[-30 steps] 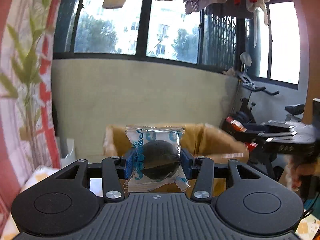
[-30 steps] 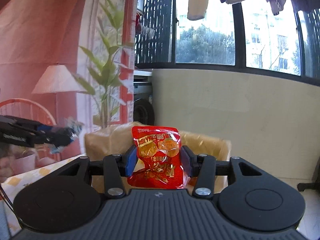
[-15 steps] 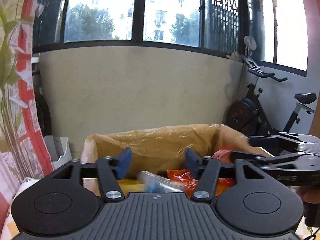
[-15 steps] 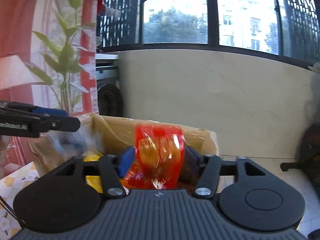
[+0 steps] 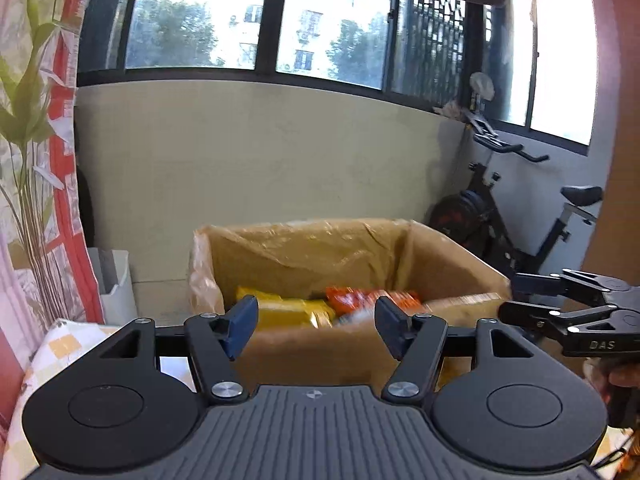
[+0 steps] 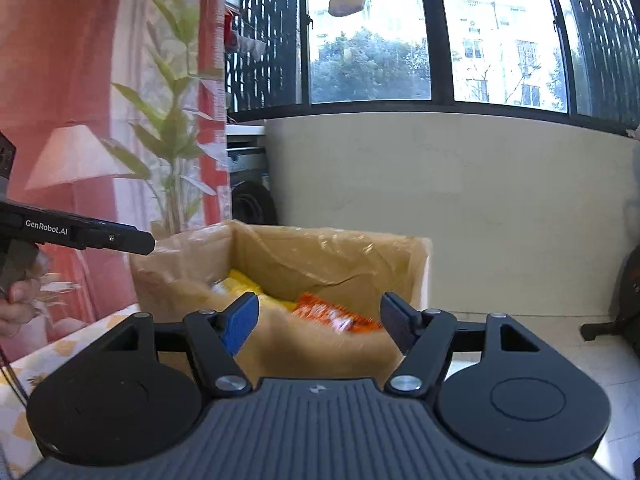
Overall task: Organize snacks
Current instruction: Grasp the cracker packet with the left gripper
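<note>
A cardboard box (image 5: 448, 256) lined with clear plastic stands just ahead; it also shows in the right wrist view (image 6: 184, 280). Inside lie yellow packets (image 5: 288, 310) and orange-red packets (image 5: 360, 296), also seen from the right as yellow packets (image 6: 244, 282) and an orange packet (image 6: 332, 316). My left gripper (image 5: 314, 326) is open and empty in front of the box. My right gripper (image 6: 318, 322) is open and empty too. The right gripper also shows at the left view's right edge (image 5: 576, 312), and the left gripper at the right view's left edge (image 6: 80, 232).
A pale low wall (image 5: 280, 152) under windows lies behind the box. An exercise bike (image 5: 520, 216) stands at the right. A patterned curtain (image 5: 36, 160) hangs at the left, with a white bin (image 5: 114, 284) beside it. A floral tablecloth (image 5: 64, 344) is below.
Both grippers opened. The clear-wrapped dark snack left my left gripper and the red packet left my right gripper; both dropped into the box. The views have pulled back a little.
</note>
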### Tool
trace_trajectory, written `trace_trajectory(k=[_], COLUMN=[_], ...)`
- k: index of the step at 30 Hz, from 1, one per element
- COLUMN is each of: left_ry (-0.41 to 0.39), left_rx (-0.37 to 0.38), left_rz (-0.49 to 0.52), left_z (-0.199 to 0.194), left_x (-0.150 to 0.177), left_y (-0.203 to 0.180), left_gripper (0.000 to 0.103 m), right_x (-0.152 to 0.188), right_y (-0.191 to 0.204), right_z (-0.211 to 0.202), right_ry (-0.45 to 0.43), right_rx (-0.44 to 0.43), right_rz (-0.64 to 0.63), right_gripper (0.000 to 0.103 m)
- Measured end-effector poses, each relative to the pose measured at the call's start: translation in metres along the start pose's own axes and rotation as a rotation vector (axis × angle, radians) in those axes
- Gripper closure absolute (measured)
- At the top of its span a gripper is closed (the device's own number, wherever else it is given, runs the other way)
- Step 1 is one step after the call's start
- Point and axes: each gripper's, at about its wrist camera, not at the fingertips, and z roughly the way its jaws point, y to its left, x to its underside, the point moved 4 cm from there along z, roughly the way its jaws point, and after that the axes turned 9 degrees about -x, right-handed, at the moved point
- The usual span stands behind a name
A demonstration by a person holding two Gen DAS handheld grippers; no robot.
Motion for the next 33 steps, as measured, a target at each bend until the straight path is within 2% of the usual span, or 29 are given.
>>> trace_trajectory(k=[4,7,12,18,21,26,30,33], left_ry=[0.045,0.108,0.243,0.349,0.394,0.459,0.491,0.477], left_rx=[0.050,0.078,0.088,0.105,0.111,0.119,0.118,0.117], left_rz=[-0.002,-0.007,-0.054,-0.111,-0.142,-0.182,-0.197,-0.182], left_z=[-0.012,-0.010,0.009,0.031,0.042,0.053,0.061,0.064], left_x=[0.026,0.052,0.102,0.142,0.158,0.181,0.196,0.201], left_y=[-0.002,-0.004,-0.005,-0.010,-0.012,-0.018,-0.026,-0.029], left_gripper=[0.036,0.036,0.038,0.038,0.038,0.038,0.038,0.038], right_x=[0.022,0.042,0.091,0.142,0.156,0.170,0.178,0.181], right_y=[0.017,0.028,0.042,0.057,0.062,0.070,0.075,0.077], right_z=[-0.012,-0.015,-0.004,0.012,0.018,0.024,0.031,0.036], right_ry=[0.015,0.049,0.177,0.355,0.412,0.452,0.473,0.495], right_rx=[-0.023,-0.048,-0.072,-0.116,-0.137,-0.155,-0.167,-0.166], right_rz=[-0.006,0.004,0.028,0.022,0.024,0.011,-0.012,-0.022], right_gripper=[0.033,0.033,0.033,0.034,0.035,0.038,0.043,0.045])
